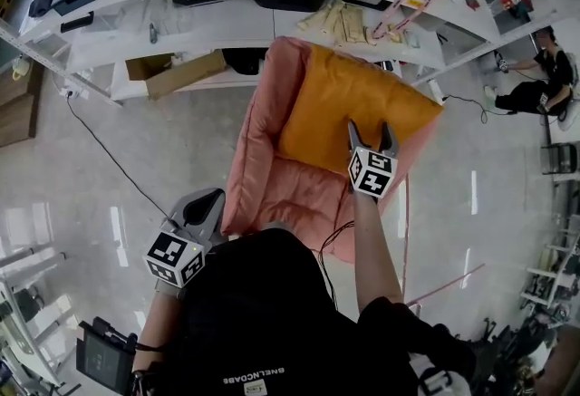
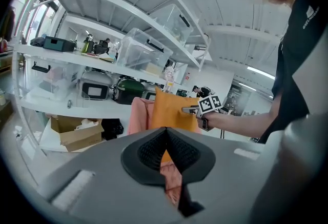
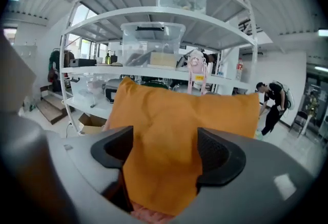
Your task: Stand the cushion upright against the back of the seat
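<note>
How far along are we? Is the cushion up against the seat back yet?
Looks nearly done: the orange cushion stands on edge against the back of the pink seat. Nothing is in hand: the right gripper is open in front of the cushion, pads off it; the left gripper is shut, empty, beside the seat. Left: probably just drawing the right gripper clear and checking the cushion stays up.

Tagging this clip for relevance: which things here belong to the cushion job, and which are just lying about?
Part of the job:
- orange cushion, upright on the seat
- pink seat
- right gripper, open, at the cushion
- left gripper, shut, off to the side

Lying about:
- cardboard box
- shelves
- clear bins
- floor cable
</note>
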A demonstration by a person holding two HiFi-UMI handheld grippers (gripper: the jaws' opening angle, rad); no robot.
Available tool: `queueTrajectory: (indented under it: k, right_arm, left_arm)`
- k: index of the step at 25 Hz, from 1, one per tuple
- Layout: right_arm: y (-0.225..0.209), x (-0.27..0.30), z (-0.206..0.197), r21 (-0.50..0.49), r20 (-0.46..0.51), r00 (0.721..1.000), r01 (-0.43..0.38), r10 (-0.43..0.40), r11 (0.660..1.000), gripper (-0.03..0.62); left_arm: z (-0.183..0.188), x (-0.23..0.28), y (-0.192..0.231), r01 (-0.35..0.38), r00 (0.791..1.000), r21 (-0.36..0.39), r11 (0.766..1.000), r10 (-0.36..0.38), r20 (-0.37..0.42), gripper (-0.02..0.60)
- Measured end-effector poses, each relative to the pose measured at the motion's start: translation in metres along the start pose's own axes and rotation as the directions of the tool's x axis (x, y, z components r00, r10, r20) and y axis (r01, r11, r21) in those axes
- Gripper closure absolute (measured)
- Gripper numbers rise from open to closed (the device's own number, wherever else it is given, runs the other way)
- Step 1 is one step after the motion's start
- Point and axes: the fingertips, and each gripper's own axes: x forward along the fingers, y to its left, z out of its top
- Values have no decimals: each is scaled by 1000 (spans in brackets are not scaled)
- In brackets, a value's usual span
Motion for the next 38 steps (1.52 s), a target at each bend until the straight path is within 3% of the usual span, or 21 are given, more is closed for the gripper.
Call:
queueTrajectory:
  k: [5,11,18,21,29,38]
  right_arm:
    - [5,11,-49,65,-114,993,40,-32,997,187]
    - [-10,57,-43,48,-106,990,100,-95,994,183]
    - [-24,96,-41,104,-128,989,91,-77,990,192]
    - [-23,107,-39,126,-134,988,87,-70,988,247]
    - [-17,92,-45,213,-93,996,38,-19,976,540]
    - [-9,32,-47,211,-41,999,-22,32,977,582]
  left_arm:
    - [4,8,-7,16,1000,14,1000,-16,-5,561]
    - [7,11,-9,-16,1000,11,1000,16,-1,563]
    - [4,-2,0,-101,994,-24,995,102,30,563]
    - [2,-7,3,-124,991,-38,992,125,40,563]
    - [2,-11,-1,-131,989,-41,991,133,63,563]
    - [2,-10,-20,-55,997,-8,998,55,45,563]
